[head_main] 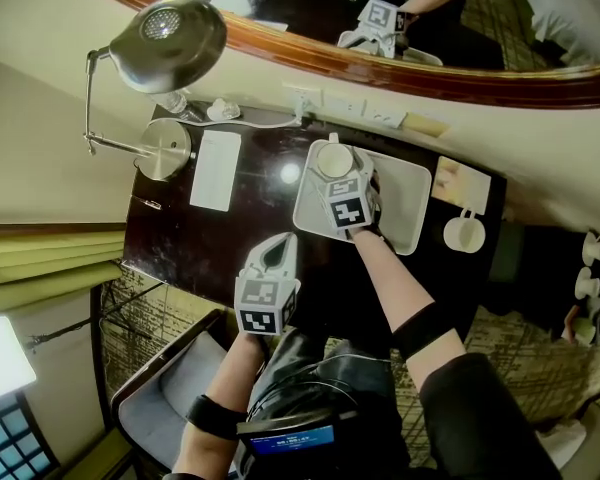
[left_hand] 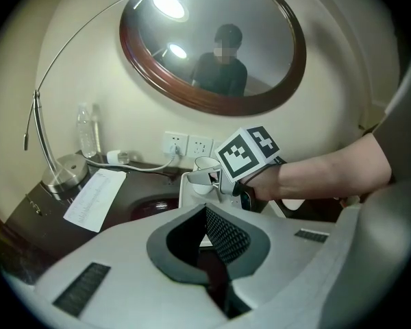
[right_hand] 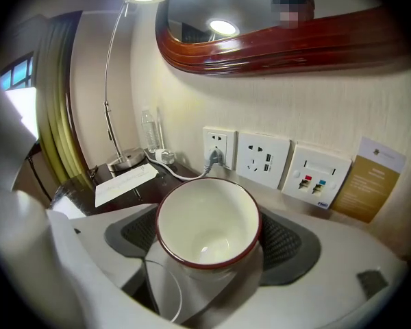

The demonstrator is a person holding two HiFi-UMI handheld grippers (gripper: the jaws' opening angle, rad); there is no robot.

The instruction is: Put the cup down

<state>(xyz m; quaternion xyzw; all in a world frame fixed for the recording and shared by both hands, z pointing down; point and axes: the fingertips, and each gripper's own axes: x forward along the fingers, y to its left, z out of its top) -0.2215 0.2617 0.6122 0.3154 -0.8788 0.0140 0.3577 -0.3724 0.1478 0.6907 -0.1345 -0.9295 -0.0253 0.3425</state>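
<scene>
A white cup [head_main: 333, 159] with a dark red rim sits between the pads of my right gripper [head_main: 337, 171], over the left part of the white tray [head_main: 412, 194]. In the right gripper view the empty cup [right_hand: 207, 218] fills the gap of the right gripper [right_hand: 209, 237], and both mesh pads touch its sides. My left gripper [head_main: 278, 254] is shut and empty over the table's front edge, short of the tray. The left gripper view shows its closed jaws [left_hand: 207, 214] aimed at the right gripper [left_hand: 222, 178], the cup [left_hand: 204, 164] and the tray [left_hand: 189, 192].
A desk lamp [head_main: 166, 34] with a round base [head_main: 166, 149] stands at the left, with a paper sheet [head_main: 215, 170] beside it. A second white cup [head_main: 464, 234] and a card [head_main: 461, 184] are right of the tray. Wall sockets [right_hand: 264, 160] and a water bottle [left_hand: 87, 132] line the back wall.
</scene>
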